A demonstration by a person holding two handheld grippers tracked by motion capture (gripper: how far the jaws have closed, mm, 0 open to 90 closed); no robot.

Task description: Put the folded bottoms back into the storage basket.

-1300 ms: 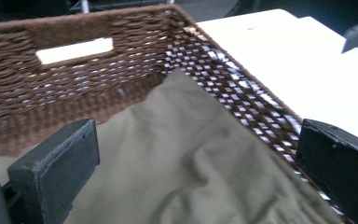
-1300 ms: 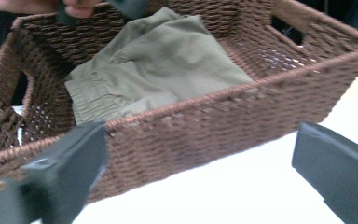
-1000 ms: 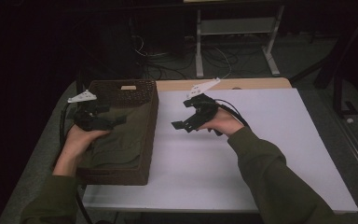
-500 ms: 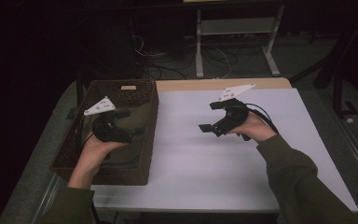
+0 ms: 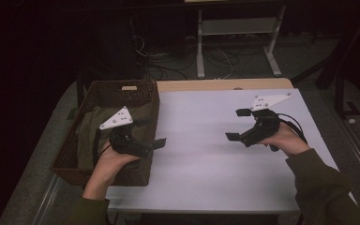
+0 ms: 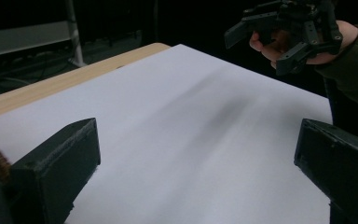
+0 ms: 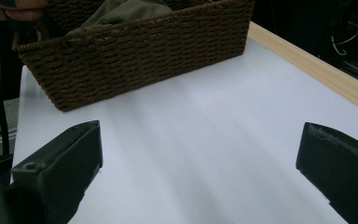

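- A white table (image 5: pixel 206 154) stands in a dim room, with a strip of pale wood along its far edge.
- A brown woven basket (image 5: pixel 140 91) sits at the table's left end, a cut-out handle in its far wall.
- An olive cloth (image 5: pixel 86 131) lies crumpled inside the basket; the right gripper view shows a fold of it (image 7: pixel 126 9) rising above the rim.
- The left gripper (image 5: pixel 152 132) hangs over the basket's right wall, held in the person's left hand (image 5: pixel 110 161), its jaws pointing right across the table.
- Those jaws stand wide apart with nothing between them; the left gripper view shows only bare white table in the gap.
- The right gripper (image 5: pixel 236 124) hovers above the table's right half, well apart from the basket, gripped by the right hand (image 5: pixel 283 140).
- Its jaws are also spread wide and empty, aimed left at the basket, whose woven side (image 7: pixel 140 51) faces them in the right gripper view.
- The two grippers face each other across the open table; from the left gripper view the right one (image 6: pixel 261 44) shows at upper right.
- Olive sleeves cover both forearms.
- Beyond the table, cables and a white metal frame (image 5: pixel 236 33) lie on the floor.
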